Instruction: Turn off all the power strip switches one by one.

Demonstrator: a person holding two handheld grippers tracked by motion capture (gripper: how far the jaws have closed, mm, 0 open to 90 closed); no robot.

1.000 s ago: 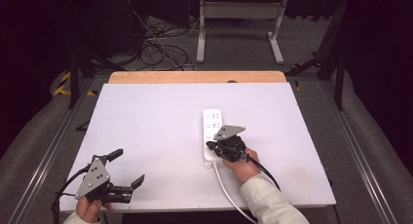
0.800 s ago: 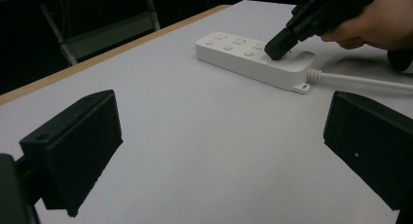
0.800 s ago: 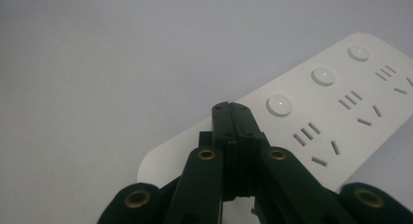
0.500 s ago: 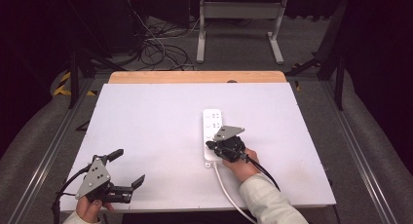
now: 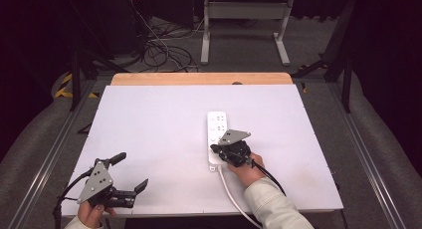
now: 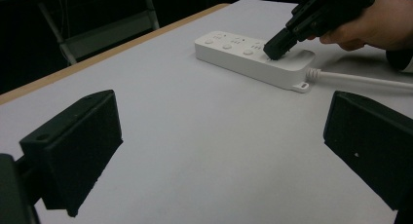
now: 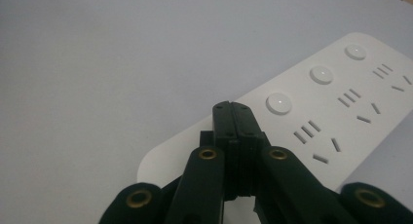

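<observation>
Large white rectangular tabletop [image 5: 164,134] with a pale wooden strip along its far edge is carrying everything in frame. White plastic oblong power strip [image 5: 218,134] is lying flat right of the table's centre, long axis running away from the person; its three round buttons [image 7: 279,103] are sitting in a row beside three sets of socket slots. A white round cable [image 5: 234,194] is trailing from the strip's near end toward the person's edge of the table.

Right gripper [image 5: 219,150], black with a grey three-cornered plate, is resting over the near end of the strip, jaws pressed fully together with nothing between them. In the left gripper view its tip [image 6: 278,47] is touching the strip's top face, near the nearest button.

Left gripper [image 5: 133,171] is hovering at the near left corner, well apart from the strip, jaws standing wide and empty.
</observation>
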